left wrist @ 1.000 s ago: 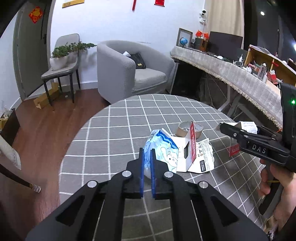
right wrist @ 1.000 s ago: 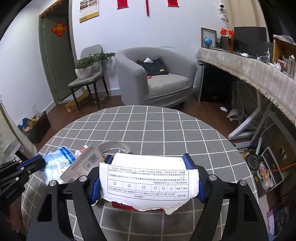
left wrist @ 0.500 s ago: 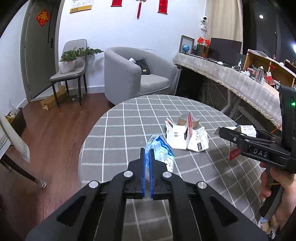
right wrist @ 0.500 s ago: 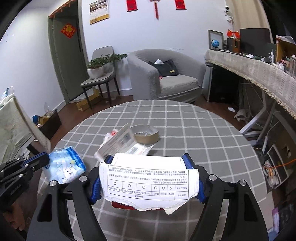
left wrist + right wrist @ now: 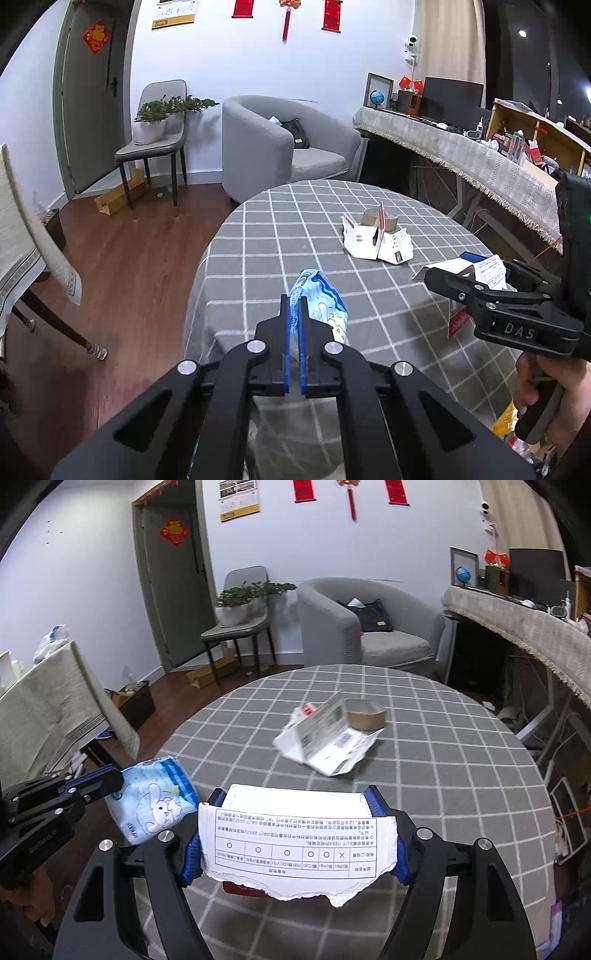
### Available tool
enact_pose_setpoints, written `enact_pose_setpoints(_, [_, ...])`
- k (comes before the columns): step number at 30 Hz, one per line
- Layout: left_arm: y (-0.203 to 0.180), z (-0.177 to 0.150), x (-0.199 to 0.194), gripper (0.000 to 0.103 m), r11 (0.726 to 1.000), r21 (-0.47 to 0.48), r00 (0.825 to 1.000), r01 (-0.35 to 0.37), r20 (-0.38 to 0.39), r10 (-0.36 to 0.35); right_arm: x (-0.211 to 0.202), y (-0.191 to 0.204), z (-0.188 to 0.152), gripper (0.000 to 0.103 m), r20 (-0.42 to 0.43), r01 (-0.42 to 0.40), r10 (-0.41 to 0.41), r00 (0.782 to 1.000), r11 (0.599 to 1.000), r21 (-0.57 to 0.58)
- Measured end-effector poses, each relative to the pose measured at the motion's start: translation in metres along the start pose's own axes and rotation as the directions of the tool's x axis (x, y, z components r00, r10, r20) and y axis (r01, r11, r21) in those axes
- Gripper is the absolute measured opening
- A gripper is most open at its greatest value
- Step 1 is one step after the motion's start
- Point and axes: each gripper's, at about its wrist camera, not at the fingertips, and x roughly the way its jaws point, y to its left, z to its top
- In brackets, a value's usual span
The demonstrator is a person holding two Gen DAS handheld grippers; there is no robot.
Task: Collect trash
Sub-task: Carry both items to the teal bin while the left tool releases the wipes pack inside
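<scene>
Trash sits in both tools. The left tool (image 5: 294, 310) is pinched tight on a blue wipes pack (image 5: 320, 303), held above the near edge of the round worktop (image 5: 280, 236). The right tool (image 5: 297, 827) is spread wide and grips a torn white box piece (image 5: 295, 840) between its blue pads. A flattened white box (image 5: 325, 738) lies on the worktop, touching a tape roll (image 5: 365, 713).

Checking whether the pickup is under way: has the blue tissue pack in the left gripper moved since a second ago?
Yes. The blue tissue pack, clamped in the left gripper, has pulled back from the torn white box toward the table's near edge.
</scene>
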Motion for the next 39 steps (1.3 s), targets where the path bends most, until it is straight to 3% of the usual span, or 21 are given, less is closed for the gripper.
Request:
enact_pose_setpoints(13, [0.029,-0.022,-0.039,0.004,0.999,-0.011,0.999,-0.037,0.031,0.037,-0.01,0.051,-0.015,0.076,-0.004,-0.073,0.072,0.997,0.996,-0.042])
enact_pose_setpoints(16, [0.046,-0.023,-0.05,0.004,0.998,-0.031,0.997,-0.047,0.06,0.049,-0.01,0.065,-0.013,0.076,-0.001,-0.092,0.092,0.996,0.994,-0.06])
enact_pose_setpoints(24, [0.088,-0.036,-0.058,0.004,0.992,-0.064,0.993,-0.106,0.041,0.109,0.002,0.106,-0.009,0.076,-0.019,-0.151,0.15,0.989,0.984,-0.091])
enact_pose_setpoints(31, [0.117,-0.056,-0.055,0.004,0.987,-0.063,0.989,-0.146,-0.029,0.144,0.012,0.143,-0.011,0.076,-0.041,-0.188,0.184,0.982,0.974,-0.13])
enact_pose_setpoints(39, [0.147,-0.084,-0.04,0.004,0.985,-0.079,0.977,-0.152,-0.164,0.138,0.031,0.176,-0.017,0.076,-0.085,-0.219,0.207,0.975,0.963,-0.156])
